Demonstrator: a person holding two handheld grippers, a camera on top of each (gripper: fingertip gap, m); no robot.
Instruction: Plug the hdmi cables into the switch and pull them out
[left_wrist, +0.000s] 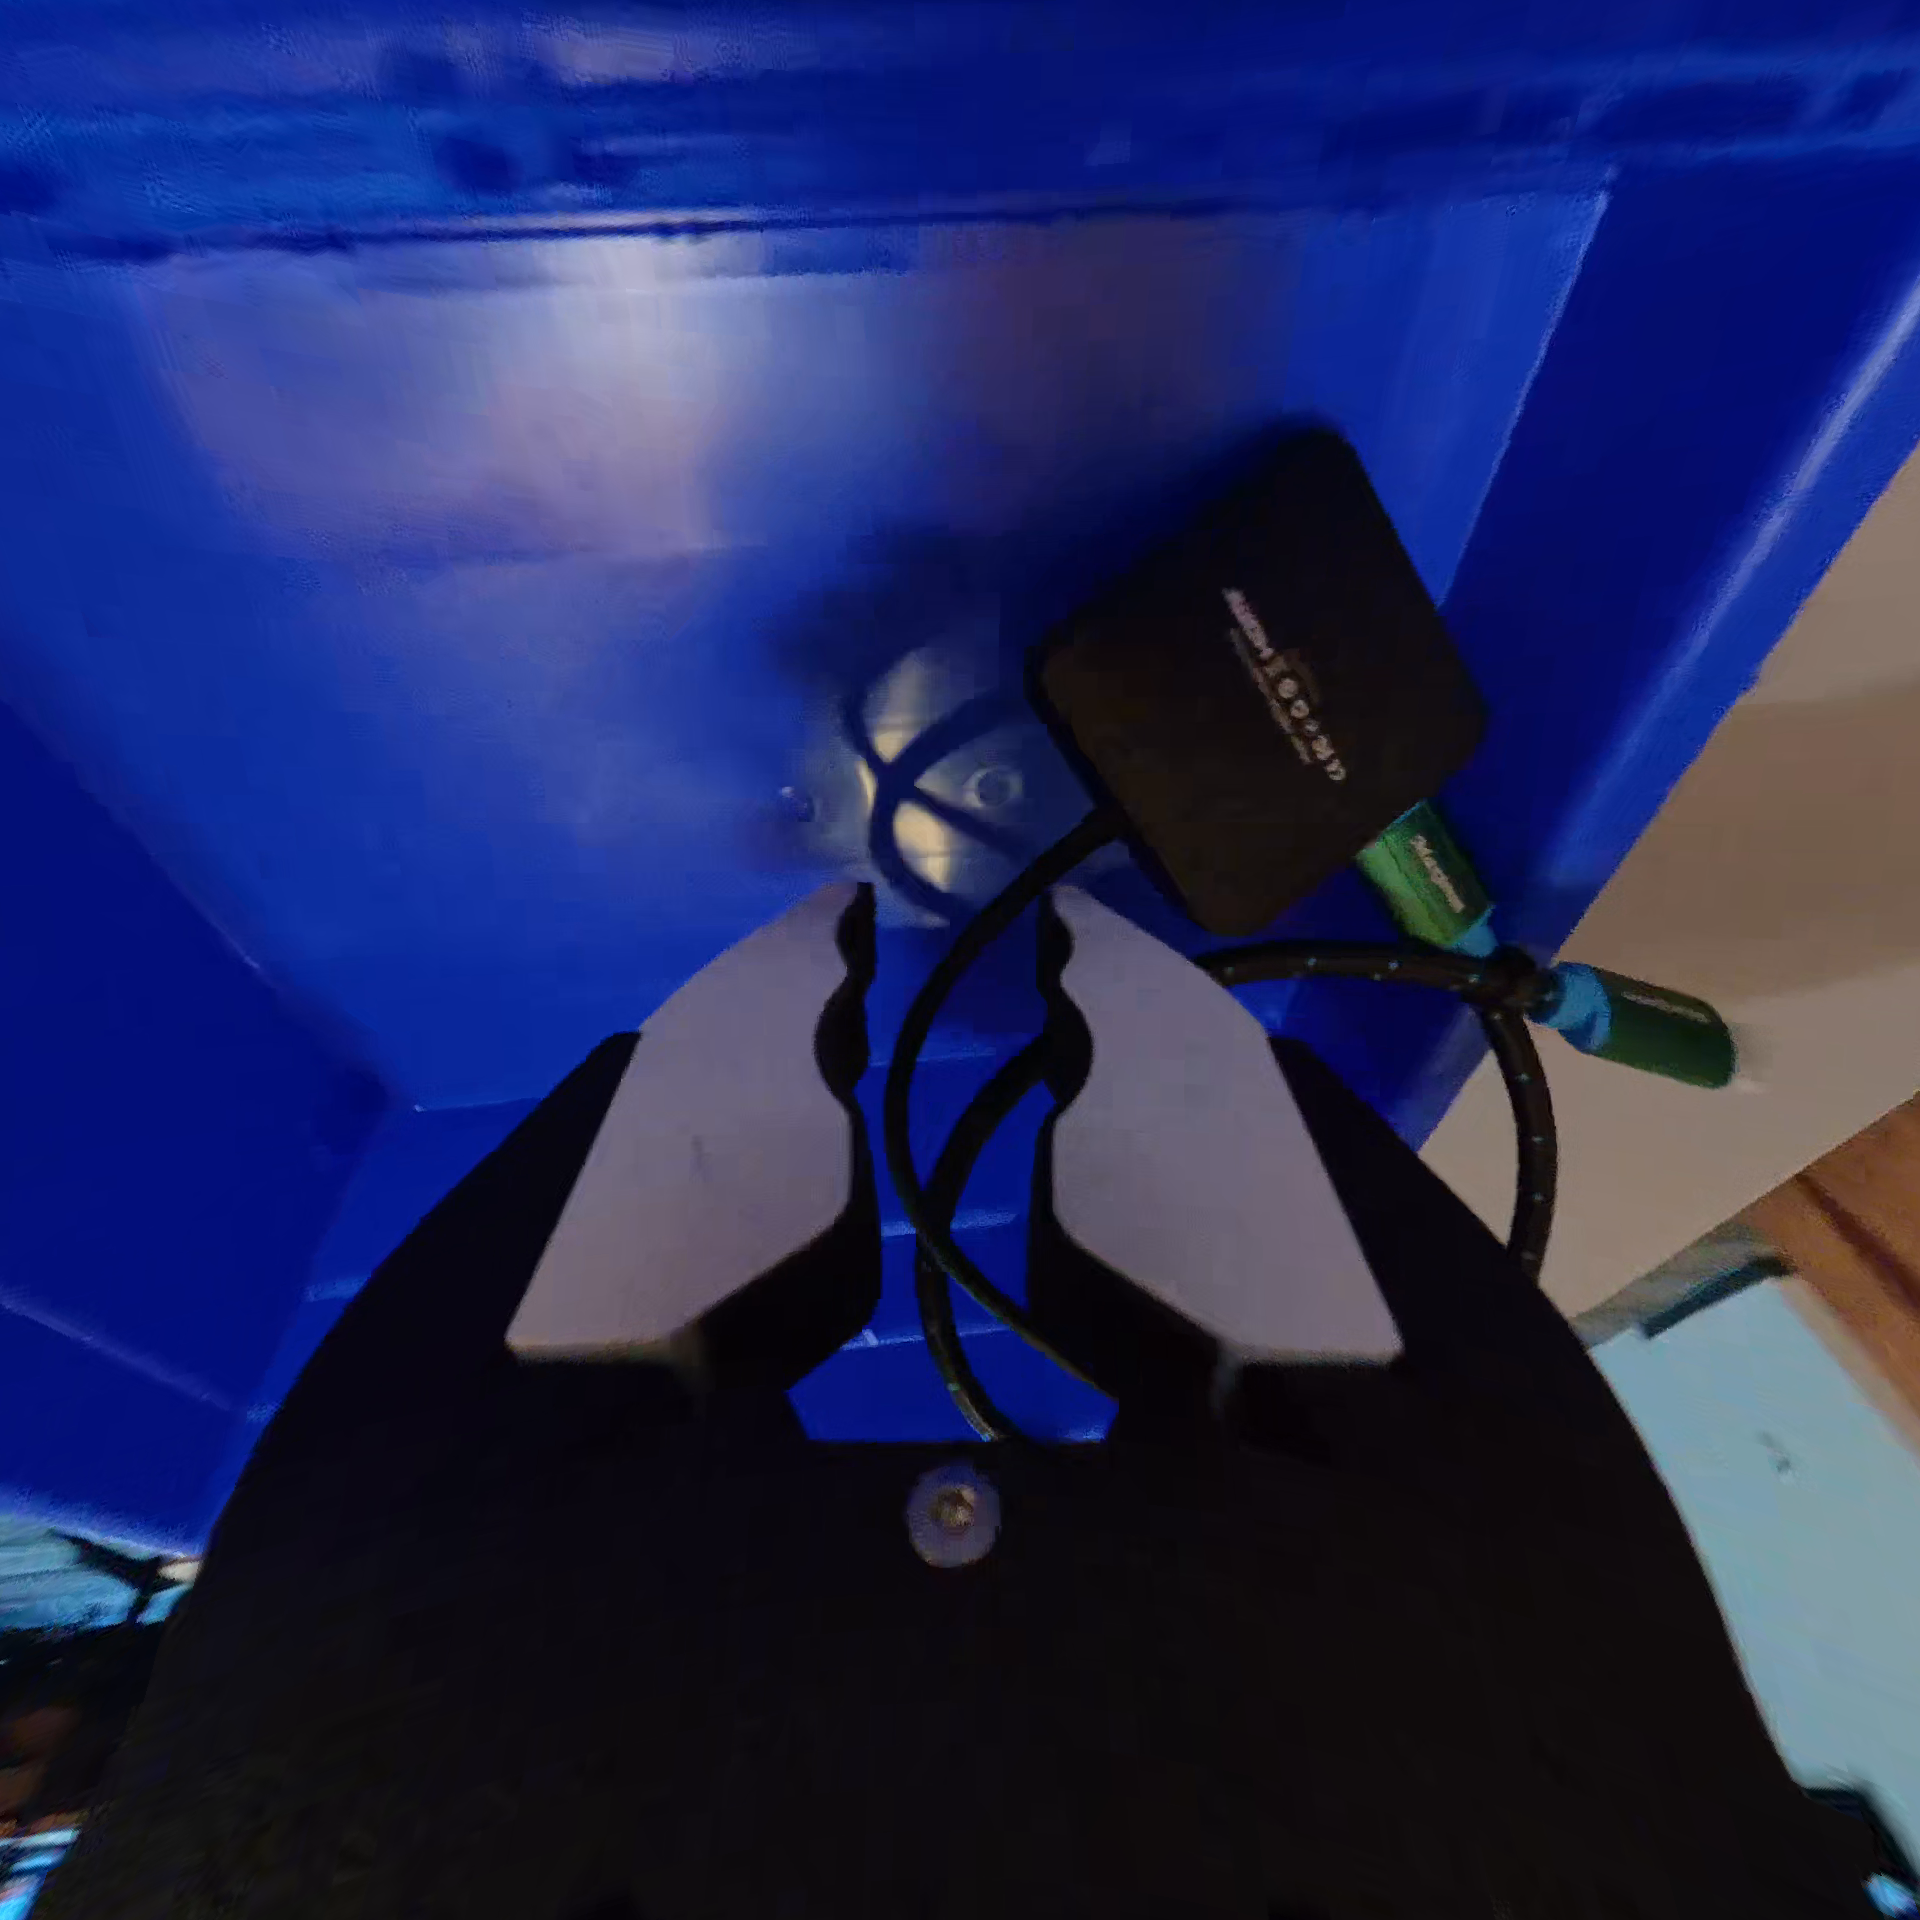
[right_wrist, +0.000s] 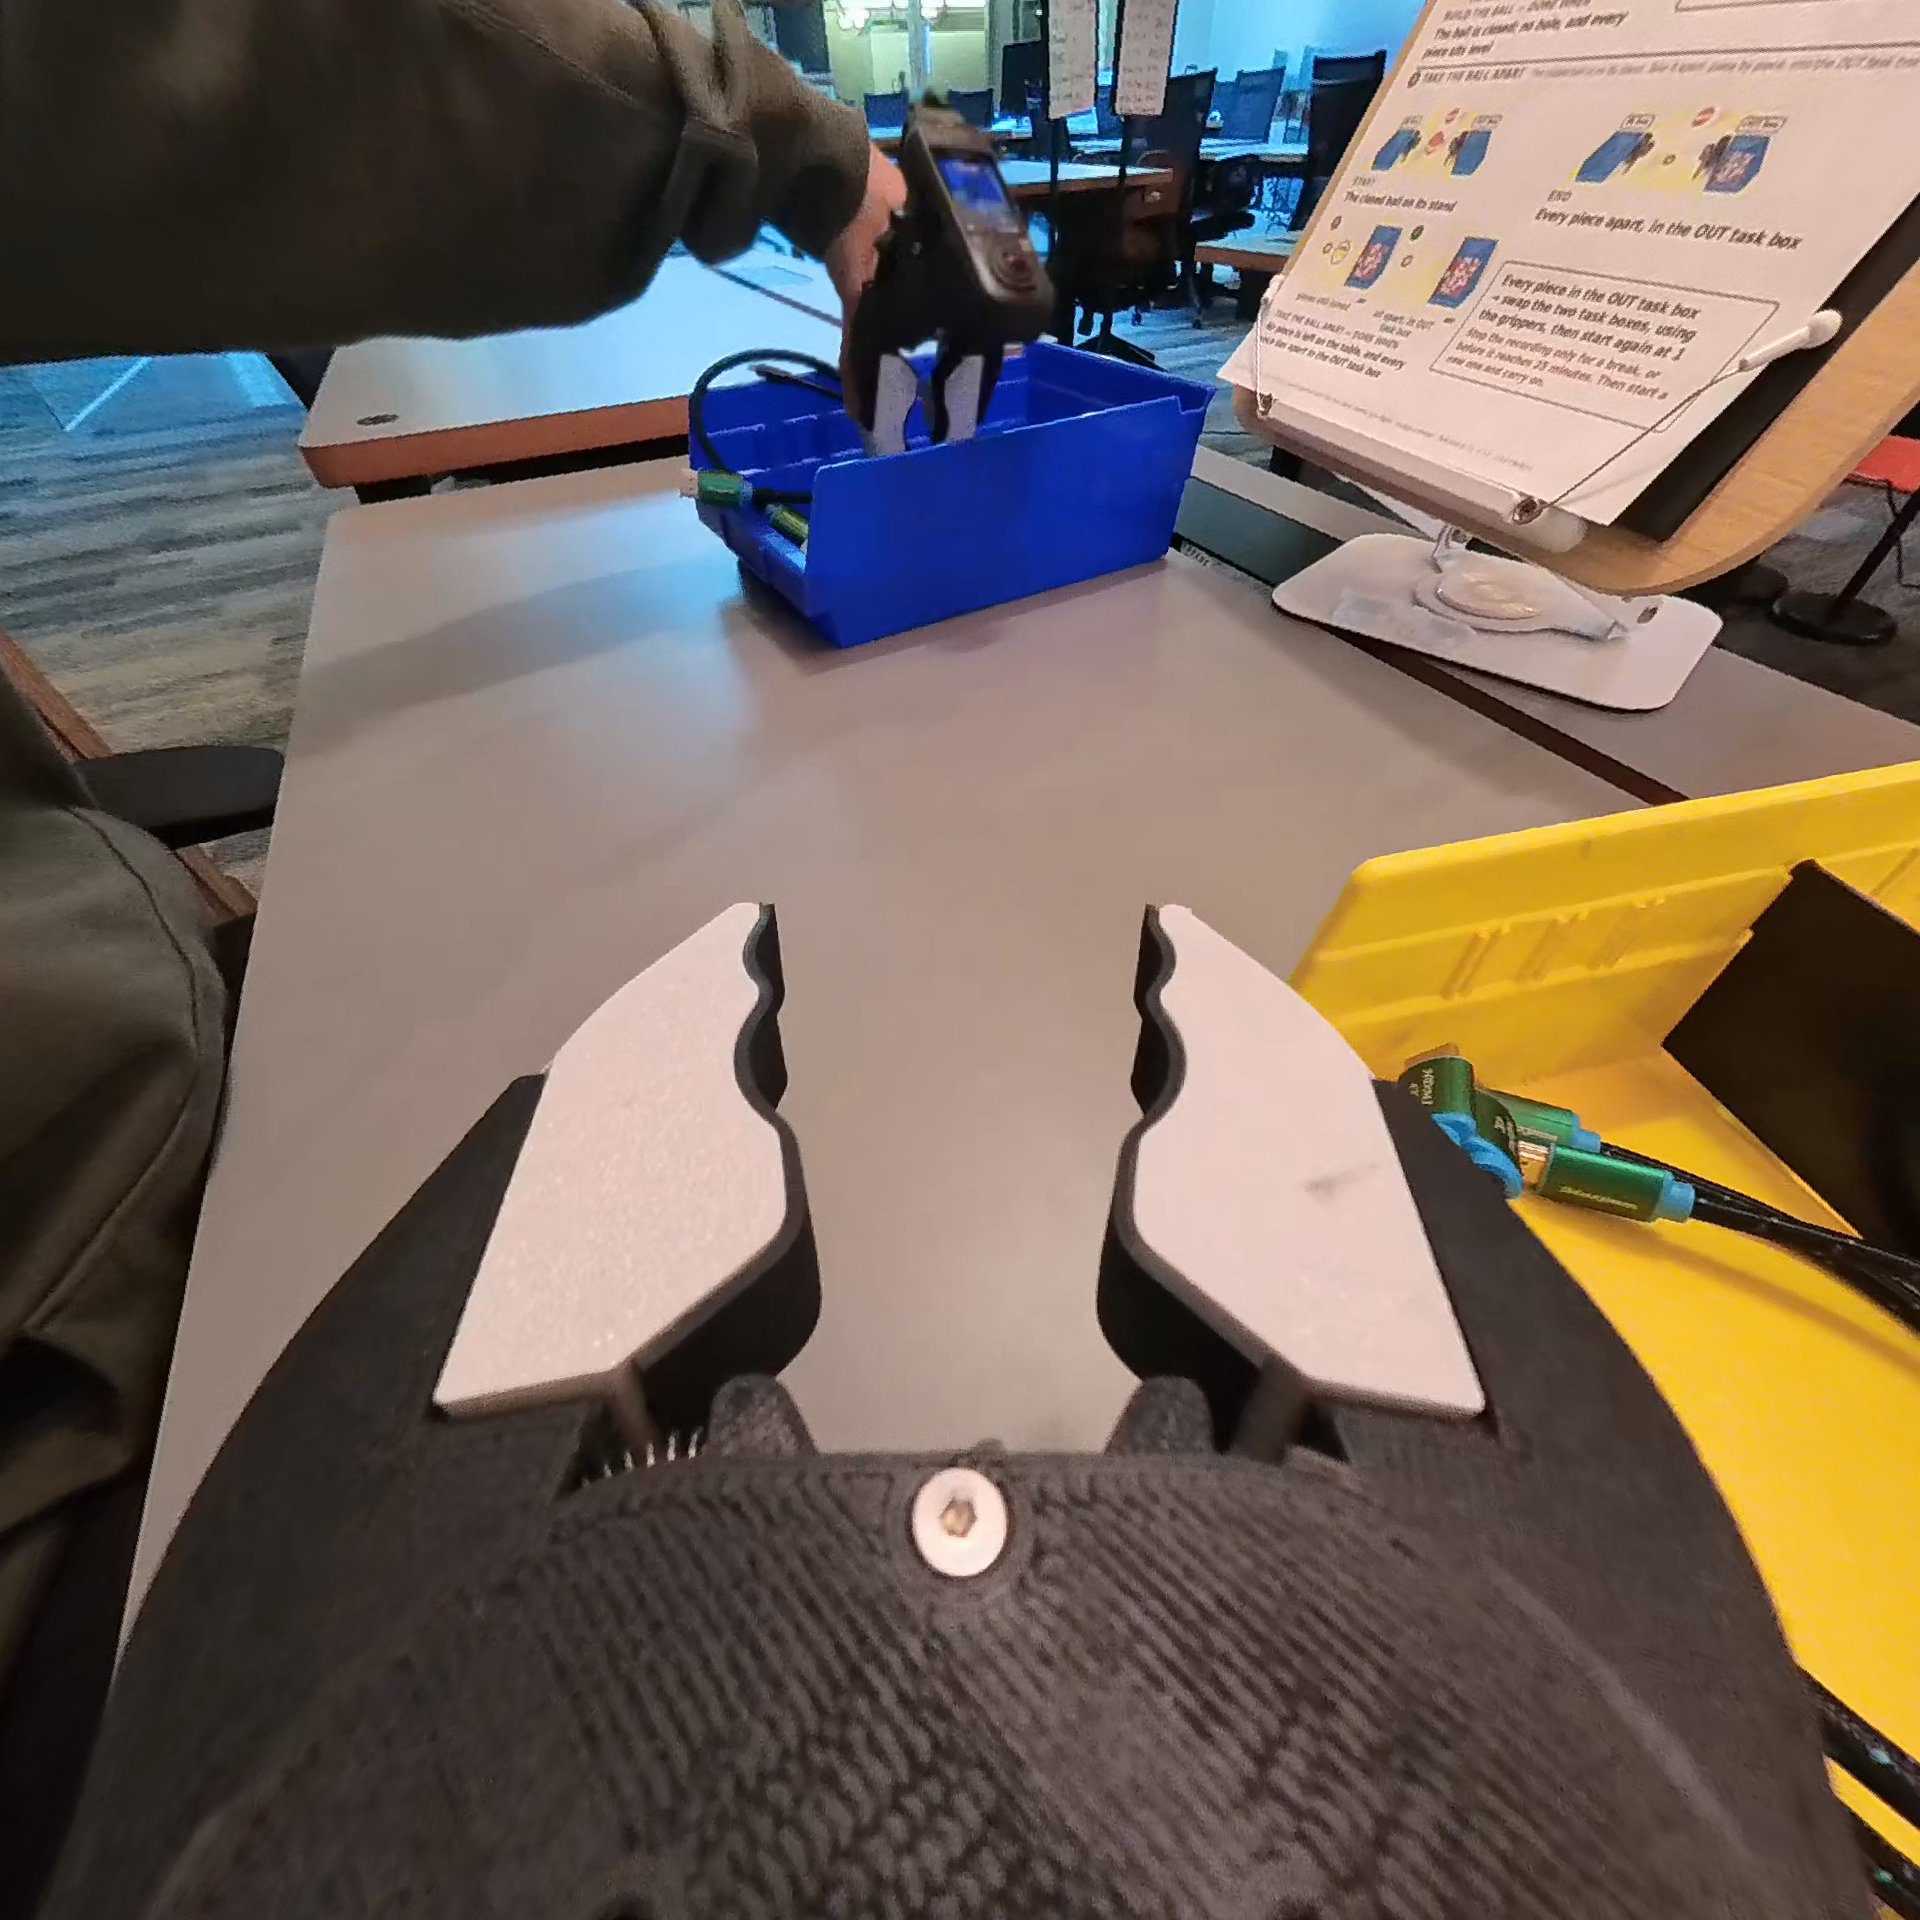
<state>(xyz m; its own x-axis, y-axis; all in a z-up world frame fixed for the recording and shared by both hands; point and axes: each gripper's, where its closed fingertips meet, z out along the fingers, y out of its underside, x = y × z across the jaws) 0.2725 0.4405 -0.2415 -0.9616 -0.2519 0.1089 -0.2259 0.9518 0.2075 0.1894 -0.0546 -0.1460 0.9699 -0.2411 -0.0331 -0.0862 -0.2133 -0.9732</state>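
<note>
Left gripper (left_wrist: 951, 935) inside blue bin (left_wrist: 416, 520), jaws narrowly parted, thin black cable (left_wrist: 904, 1091) loose between, not clamped. Switch (left_wrist: 1262, 681) at 2 o'clock of tips, green plug (left_wrist: 1423, 878) seated. Right gripper (right_wrist: 961, 940) over table (right_wrist: 831, 727), jaws wide, empty. Switch looks light, slippery; cables limp — grip rigid plug shell.

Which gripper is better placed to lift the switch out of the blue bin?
Left. The left gripper is inside the blue bin, jaws parted around black cable beside the switch. The right gripper hovers open over the table, far off.
</note>
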